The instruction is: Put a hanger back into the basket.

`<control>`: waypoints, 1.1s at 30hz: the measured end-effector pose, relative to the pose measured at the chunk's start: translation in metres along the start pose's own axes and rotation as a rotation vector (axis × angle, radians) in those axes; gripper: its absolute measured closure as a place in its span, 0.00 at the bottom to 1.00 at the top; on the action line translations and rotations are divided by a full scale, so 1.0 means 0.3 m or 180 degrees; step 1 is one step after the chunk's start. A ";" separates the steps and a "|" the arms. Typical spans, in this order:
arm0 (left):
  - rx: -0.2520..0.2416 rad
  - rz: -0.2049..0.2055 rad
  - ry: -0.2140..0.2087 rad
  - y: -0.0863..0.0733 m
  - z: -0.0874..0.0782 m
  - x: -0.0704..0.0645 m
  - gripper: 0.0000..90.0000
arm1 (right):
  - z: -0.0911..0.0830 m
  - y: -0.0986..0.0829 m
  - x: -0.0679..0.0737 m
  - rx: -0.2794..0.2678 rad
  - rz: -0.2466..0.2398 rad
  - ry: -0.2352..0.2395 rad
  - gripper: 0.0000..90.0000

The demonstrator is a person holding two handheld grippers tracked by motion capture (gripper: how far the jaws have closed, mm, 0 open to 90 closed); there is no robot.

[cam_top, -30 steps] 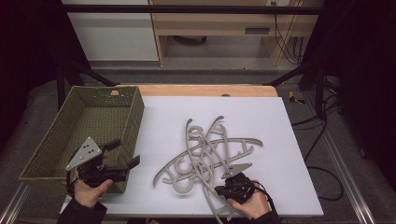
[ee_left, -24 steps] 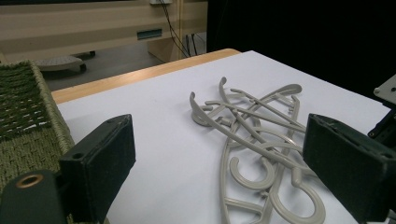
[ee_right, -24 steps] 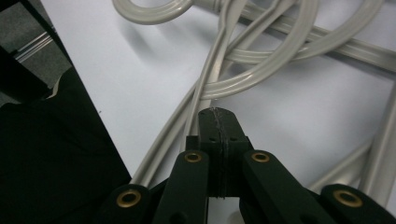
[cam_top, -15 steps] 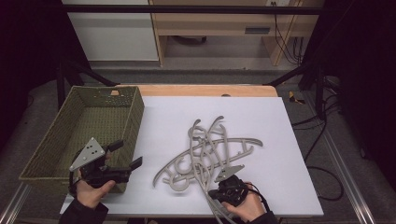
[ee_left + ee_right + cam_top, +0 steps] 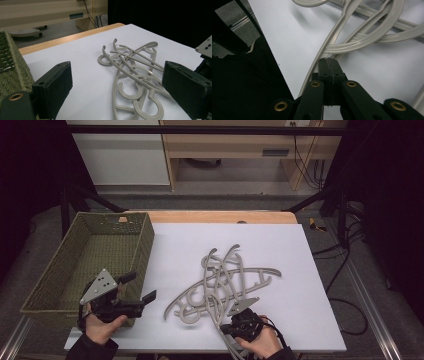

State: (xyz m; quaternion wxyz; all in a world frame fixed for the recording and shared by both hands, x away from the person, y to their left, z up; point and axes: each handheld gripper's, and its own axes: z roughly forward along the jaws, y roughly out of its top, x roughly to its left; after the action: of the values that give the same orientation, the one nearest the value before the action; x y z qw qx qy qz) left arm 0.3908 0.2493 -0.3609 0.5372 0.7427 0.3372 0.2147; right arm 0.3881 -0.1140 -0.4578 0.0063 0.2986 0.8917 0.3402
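While the pile of hangers [image 5: 222, 285] lies tangled near the middle of the white table [image 5: 310, 320], the right gripper [image 5: 239, 322] sits at the pile's near edge, close to the front of the table. From the right gripper view its jaws are pressed flat together with no gap between them, and nothing is caught in them; their tip [image 5: 329, 62] rests on the white surface right against a grey hanger arm [image 5: 329, 41] that curves past on one side, with more bundled arms just beyond. Whether the tip actually touches that arm is hard to tell. Over to the left, the left gripper [image 5: 134, 288] is held above the front corner of the woven basket [image 5: 50, 285], well apart from the hangers. Its jaws stand wide open and hold nothing, as the left gripper view shows: one dark pad [image 5: 53, 86] beside the basket wall [image 5: 12, 72], the other at the far side, with the heap of hangers [image 5: 132, 70] lying on the table between and beyond them.
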 end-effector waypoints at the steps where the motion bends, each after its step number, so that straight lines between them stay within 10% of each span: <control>1: 0.0001 0.0006 -0.0001 0.000 0.000 -0.002 0.10 | -0.002 -0.001 0.000 -0.0010 0.0002 -0.0009 1.00; 25: 0.0105 -0.0027 -0.0066 -0.005 0.042 -0.038 0.11 | 0.003 0.006 0.019 -0.0085 -0.0107 0.0140 1.00; 33: 0.0338 0.0012 -0.0024 0.023 0.157 -0.111 0.14 | -0.118 -0.015 -0.042 -0.0643 0.0003 -0.0183 0.81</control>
State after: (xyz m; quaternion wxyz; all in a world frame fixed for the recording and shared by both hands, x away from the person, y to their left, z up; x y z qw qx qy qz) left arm 0.4021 0.1926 -0.3684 0.4978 0.7716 0.3447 0.1946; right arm 0.3885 -0.1448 -0.4357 0.0617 0.3066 0.8521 0.4196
